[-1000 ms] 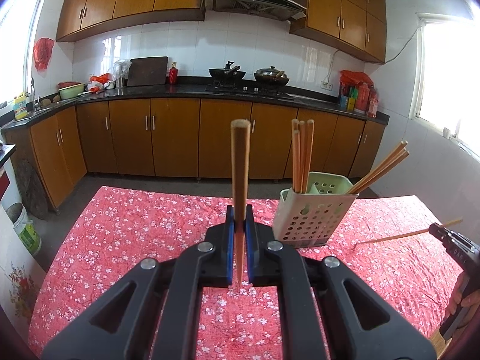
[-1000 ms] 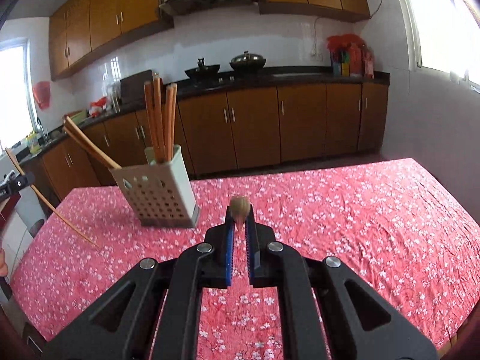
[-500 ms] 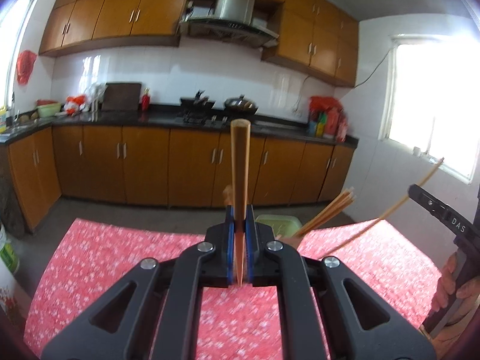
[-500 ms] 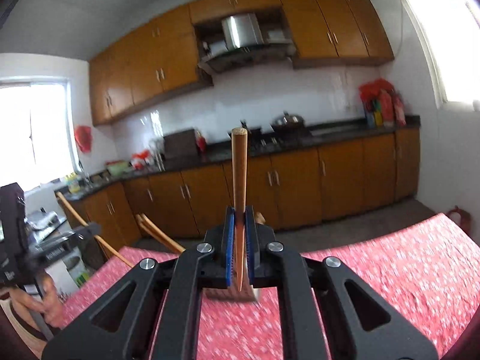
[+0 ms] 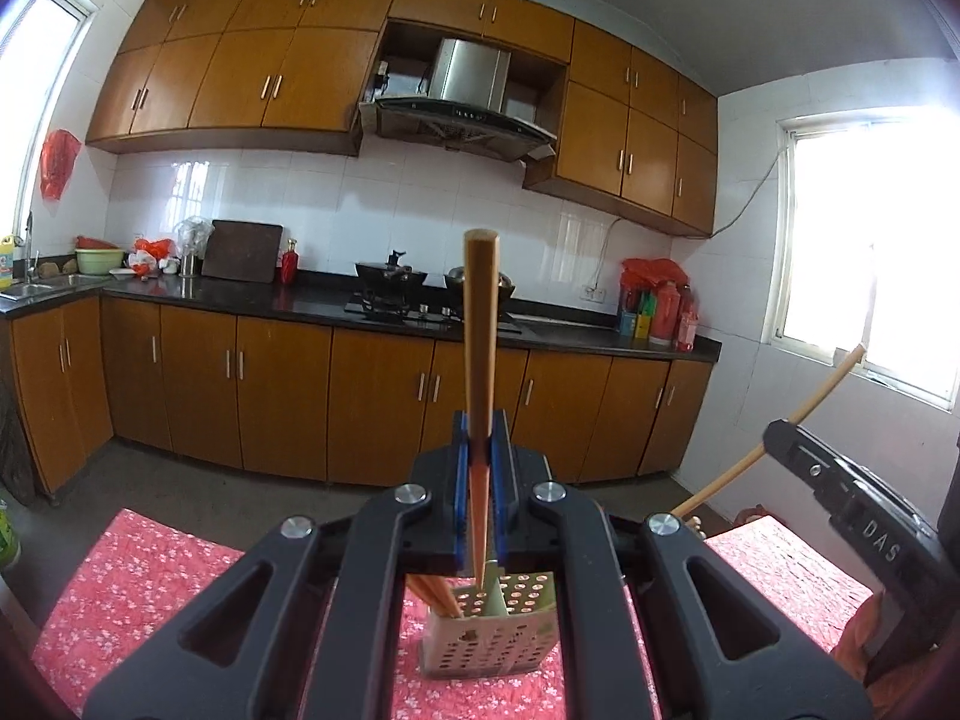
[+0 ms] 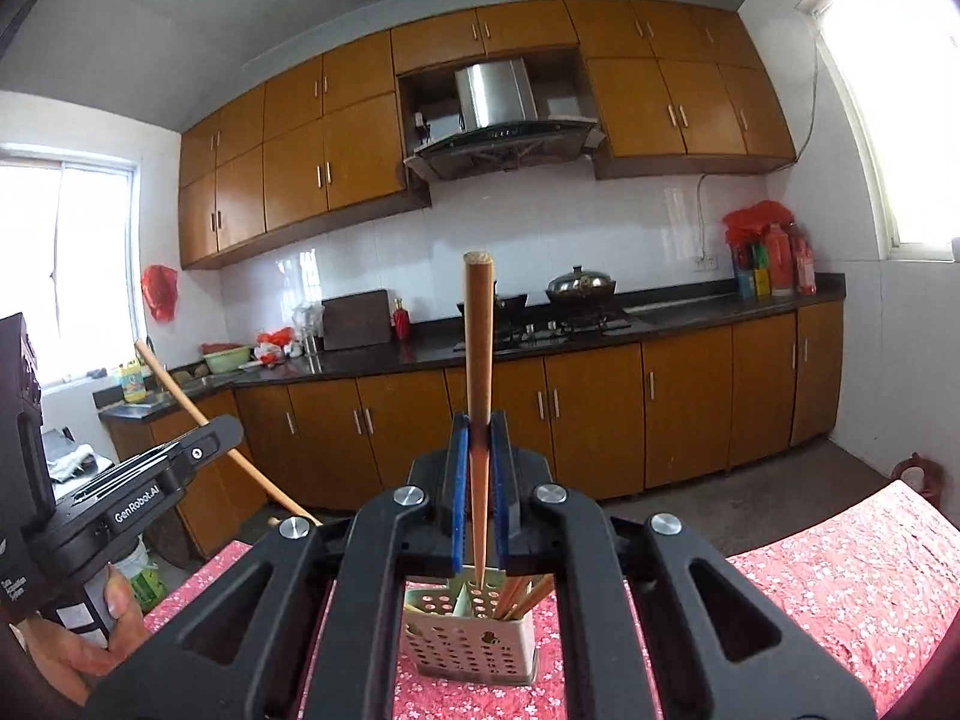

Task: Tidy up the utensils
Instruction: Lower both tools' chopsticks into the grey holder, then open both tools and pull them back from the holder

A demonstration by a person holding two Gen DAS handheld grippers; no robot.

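Left side first. We find the left gripper [image 5: 480, 468] with its jaws closed on a wooden chopstick [image 5: 480, 360], which stands upright between the blue pads, thick end above the jaws and thin tip pointing down below them. Directly beneath that tip sits the perforated utensil holder [image 5: 492, 630] on the red floral tablecloth [image 5: 120, 600]. Several chopsticks already lean inside it, to the left of the descending tip in this view. Whether the tip has entered the compartment or only hangs over its rim, we cannot tell.

Right side. The right gripper [image 6: 478, 468] is likewise clamped on a second wooden chopstick [image 6: 478, 372], upright, tip below the jaws and over the same holder [image 6: 468, 642]. Here the stored chopsticks [image 6: 519, 594] lie to the right of the tip. The left tool and the hand [image 6: 90, 642] holding it appear well off to the left of these jaws.

Our judgement: both sticks are poised for insertion. To do it well, we advise keeping each stick vertical, lowering one at a time so the tools do not crowd each other above the holder, and guiding the tip clear of the inner divider and the leaning sticks. Release only once the tip is well inside; an early release risks the stick toppling onto the cloth or tipping the light holder.
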